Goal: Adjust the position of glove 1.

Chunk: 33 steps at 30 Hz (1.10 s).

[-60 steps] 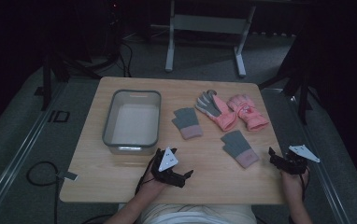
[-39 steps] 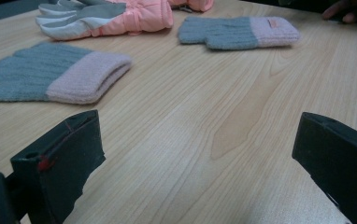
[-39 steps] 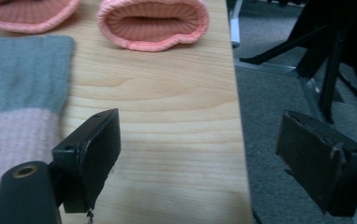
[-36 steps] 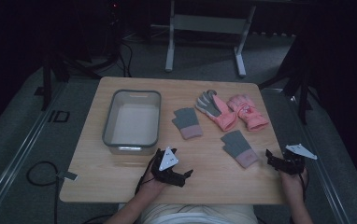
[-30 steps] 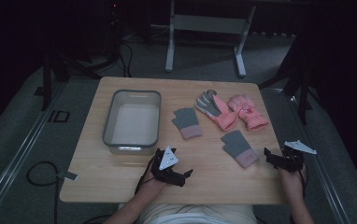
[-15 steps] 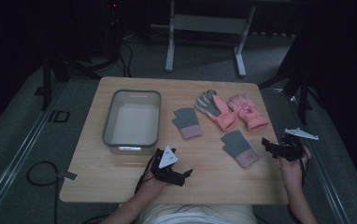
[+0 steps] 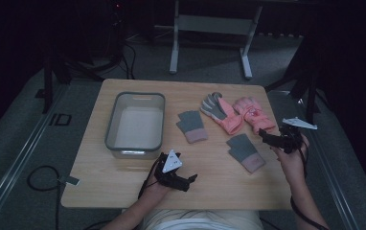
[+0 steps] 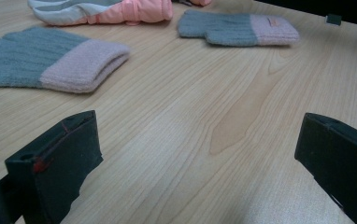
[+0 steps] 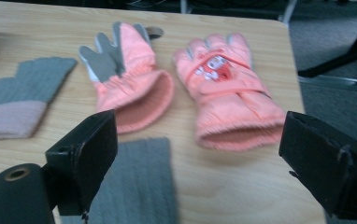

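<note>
Pale wood worktop (image 7: 123,172) mid-frame, dark room, grey carpet, my right gripper (image 7: 279,140) fingers spread beside pink gloves (image 7: 254,114) right of centre, my left gripper (image 7: 180,179) fingers spread, low centre, grey tub (image 7: 136,125) left.

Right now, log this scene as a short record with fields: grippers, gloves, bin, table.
left gripper: open, low over bare wood at the table's near edge, holds nothing
right gripper: open, raised, aimed at the pink gloves, holds nothing
pink gloves: two, side by side, cuffs toward the right gripper
grey knit gloves: two, flat, apart from each other
bin: grey, nothing inside
table: light wood
</note>
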### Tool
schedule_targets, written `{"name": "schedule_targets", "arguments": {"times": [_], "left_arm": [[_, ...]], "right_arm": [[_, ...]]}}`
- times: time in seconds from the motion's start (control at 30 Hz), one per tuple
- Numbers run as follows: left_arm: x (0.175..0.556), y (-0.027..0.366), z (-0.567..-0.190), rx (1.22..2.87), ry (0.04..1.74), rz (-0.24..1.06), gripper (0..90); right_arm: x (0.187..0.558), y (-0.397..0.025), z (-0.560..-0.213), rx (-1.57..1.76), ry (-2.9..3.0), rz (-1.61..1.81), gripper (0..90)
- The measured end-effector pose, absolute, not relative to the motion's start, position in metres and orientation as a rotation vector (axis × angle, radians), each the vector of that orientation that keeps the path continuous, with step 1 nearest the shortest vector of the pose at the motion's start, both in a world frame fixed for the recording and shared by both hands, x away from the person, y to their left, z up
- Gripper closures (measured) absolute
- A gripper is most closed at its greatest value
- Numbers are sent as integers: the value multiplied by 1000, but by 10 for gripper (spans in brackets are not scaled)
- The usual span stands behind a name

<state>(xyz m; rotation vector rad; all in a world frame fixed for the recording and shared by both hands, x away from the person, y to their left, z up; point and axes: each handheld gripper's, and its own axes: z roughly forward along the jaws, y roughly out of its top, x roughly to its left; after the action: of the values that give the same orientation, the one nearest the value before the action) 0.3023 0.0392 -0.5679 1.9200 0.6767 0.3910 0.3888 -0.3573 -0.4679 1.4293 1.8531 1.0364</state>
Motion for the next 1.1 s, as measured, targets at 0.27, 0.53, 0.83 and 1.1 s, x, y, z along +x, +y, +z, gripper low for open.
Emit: {"name": "schedule_targets", "arguments": {"times": [0.27, 0.53, 0.83, 1.1], "left_arm": [[302, 38, -568, 1926, 671, 400, 0], [302, 38, -568, 1926, 674, 398, 0], [301, 38, -568, 1927, 671, 406, 0], [300, 36, -568, 1937, 662, 421, 0]], "right_arm": [[400, -341, -460, 1386, 1895, 1041, 144], [410, -317, -452, 1305, 1942, 1041, 179], [419, -290, -447, 1257, 1960, 1095, 241], [427, -270, -450, 1215, 1998, 1122, 275]]}}
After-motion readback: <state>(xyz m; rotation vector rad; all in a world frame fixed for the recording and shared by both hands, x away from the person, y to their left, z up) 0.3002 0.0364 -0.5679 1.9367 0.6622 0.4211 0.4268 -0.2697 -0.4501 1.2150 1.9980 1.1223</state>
